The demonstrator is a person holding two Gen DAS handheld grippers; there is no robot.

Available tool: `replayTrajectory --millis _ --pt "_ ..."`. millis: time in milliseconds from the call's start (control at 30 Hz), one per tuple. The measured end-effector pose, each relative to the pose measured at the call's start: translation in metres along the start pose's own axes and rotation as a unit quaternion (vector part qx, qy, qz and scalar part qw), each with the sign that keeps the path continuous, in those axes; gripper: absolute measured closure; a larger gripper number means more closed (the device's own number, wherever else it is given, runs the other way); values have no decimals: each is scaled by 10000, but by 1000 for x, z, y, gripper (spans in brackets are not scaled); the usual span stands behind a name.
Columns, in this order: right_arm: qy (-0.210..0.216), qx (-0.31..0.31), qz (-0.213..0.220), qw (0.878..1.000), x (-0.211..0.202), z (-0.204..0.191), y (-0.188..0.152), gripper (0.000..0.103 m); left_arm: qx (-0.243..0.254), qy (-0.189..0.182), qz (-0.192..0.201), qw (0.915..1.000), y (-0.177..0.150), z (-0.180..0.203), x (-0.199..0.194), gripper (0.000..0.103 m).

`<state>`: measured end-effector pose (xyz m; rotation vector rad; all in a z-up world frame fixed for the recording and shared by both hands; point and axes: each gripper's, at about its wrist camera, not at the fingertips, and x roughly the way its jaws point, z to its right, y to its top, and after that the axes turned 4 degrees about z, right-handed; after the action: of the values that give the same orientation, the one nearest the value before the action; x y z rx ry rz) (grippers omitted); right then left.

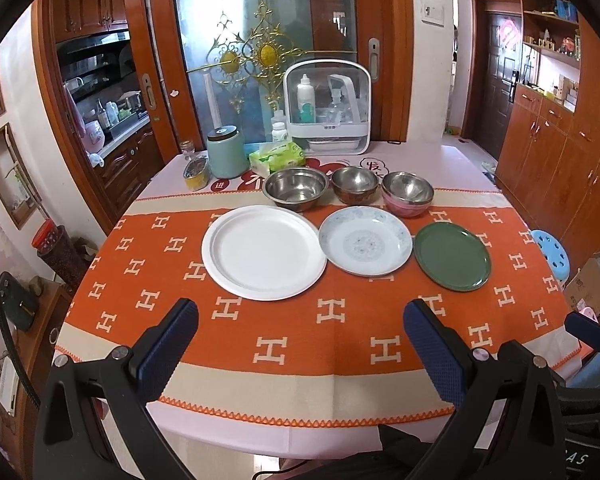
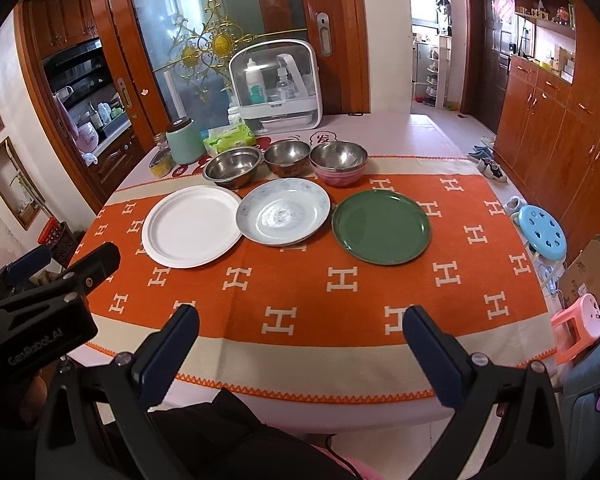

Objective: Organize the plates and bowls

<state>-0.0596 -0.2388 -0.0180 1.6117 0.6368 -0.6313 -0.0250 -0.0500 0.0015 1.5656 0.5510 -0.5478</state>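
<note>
Three plates lie in a row on the orange cloth: a white plate (image 1: 264, 252) (image 2: 191, 226), a pale blue patterned plate (image 1: 365, 240) (image 2: 283, 211) and a green plate (image 1: 452, 256) (image 2: 381, 226). Behind them stand a wide steel bowl (image 1: 295, 188) (image 2: 233, 167), a second steel bowl (image 1: 355, 184) (image 2: 287, 157) and a steel bowl with a pink outside (image 1: 407, 193) (image 2: 339, 163). My left gripper (image 1: 300, 316) is open and empty above the near table edge. My right gripper (image 2: 300, 322) is open and empty, also near the front edge.
At the back of the table (image 1: 440, 152) stand a white storage box (image 1: 326, 104), a green jar (image 1: 227, 152), a tissue pack (image 1: 277, 156) and a small tin (image 1: 196, 172). A blue stool (image 2: 542, 232) and a pink stool (image 2: 578, 322) stand to the right.
</note>
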Motion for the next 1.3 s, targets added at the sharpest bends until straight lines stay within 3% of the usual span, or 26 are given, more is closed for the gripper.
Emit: replayTrajectory --millis 333,700,1033,1300 --pt "75 -49 -178 9998 5 11 -2 1 -107 -16 -153 9998 -5 3 4 1" --pt "237 44 -359 9991 29 -10 5 1 -115 79 -380 9992 -2 -18 23 1" --pt "415 177 -656 9968 64 -58 19 1 -153 204 -657 9975 9 -74 55 1" --pt "529 401 -913 9936 100 -101 25 1 11 233 -1165 9929 16 -123 96 1"
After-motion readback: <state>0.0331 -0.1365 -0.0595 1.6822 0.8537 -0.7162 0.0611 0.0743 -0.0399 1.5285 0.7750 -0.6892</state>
